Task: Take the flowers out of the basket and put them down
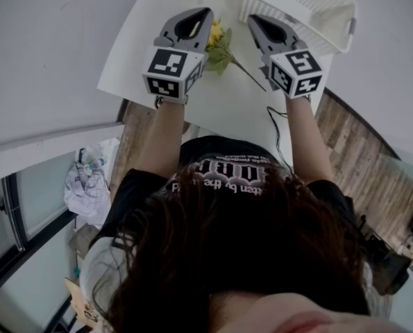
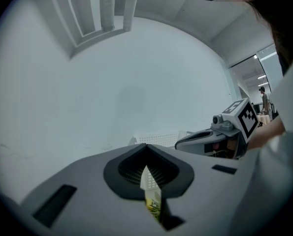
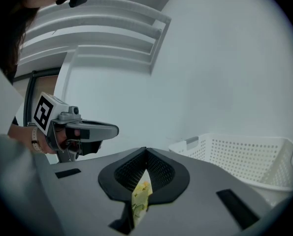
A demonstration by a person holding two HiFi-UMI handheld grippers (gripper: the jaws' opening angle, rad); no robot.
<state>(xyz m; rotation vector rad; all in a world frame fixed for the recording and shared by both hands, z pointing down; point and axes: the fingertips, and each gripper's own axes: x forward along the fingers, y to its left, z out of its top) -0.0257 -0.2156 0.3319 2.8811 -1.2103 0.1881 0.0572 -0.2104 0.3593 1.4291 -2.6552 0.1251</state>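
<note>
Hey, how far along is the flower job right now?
Done: the flowers lie on the table, outside the basket. In hand: nothing; the left gripper and right gripper are both shut, holding nothing. Left: apparently nothing; the basket's visible part looks empty.

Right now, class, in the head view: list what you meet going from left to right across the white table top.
In order: left gripper → yellow flowers → right gripper. The white basket overlaps the right gripper, so its place is unclear and it is left out.
</note>
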